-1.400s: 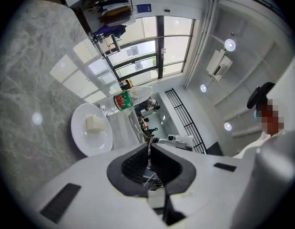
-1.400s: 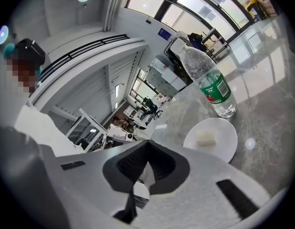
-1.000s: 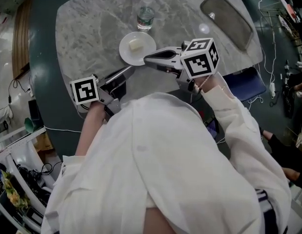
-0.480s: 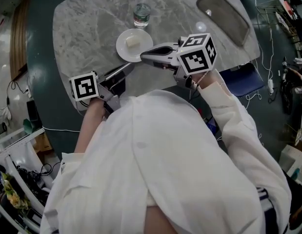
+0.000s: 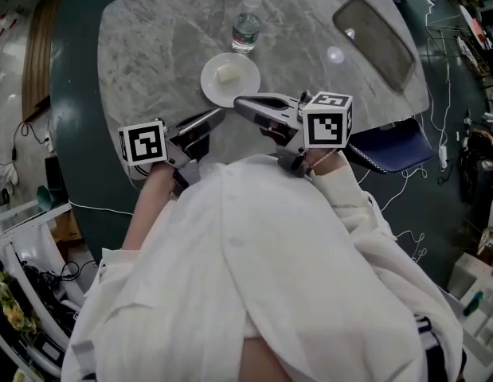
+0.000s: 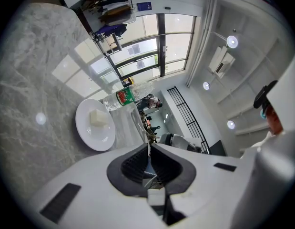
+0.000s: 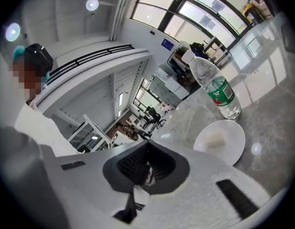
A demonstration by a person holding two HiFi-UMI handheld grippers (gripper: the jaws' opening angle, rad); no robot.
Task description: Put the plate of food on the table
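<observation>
Nearest the camera, short of the plate [image 5: 211, 88], the person's white shirt [image 5: 254, 269] fills the lower part of the head view, with both sleeves reaching toward it. Left of the plate's near rim, the left gripper [image 5: 217, 114] points at it with its jaws pressed together and nothing between them. On the near-right side of the plate, the right gripper [image 5: 239, 102] has its tip close to the rim; its jaws are likewise together and empty. Neither tool touches the plate in its own gripper view. The plate itself rests flat on the grey marble table [image 5: 146, 50], holding a small pale block of food [image 5: 226, 73] near its centre. Just beyond the plate stands a clear water bottle [image 5: 247, 24] with a green label, upright. Far right of the plate, a dark oblong tray [image 5: 375, 37] lies on the same tabletop.
</observation>
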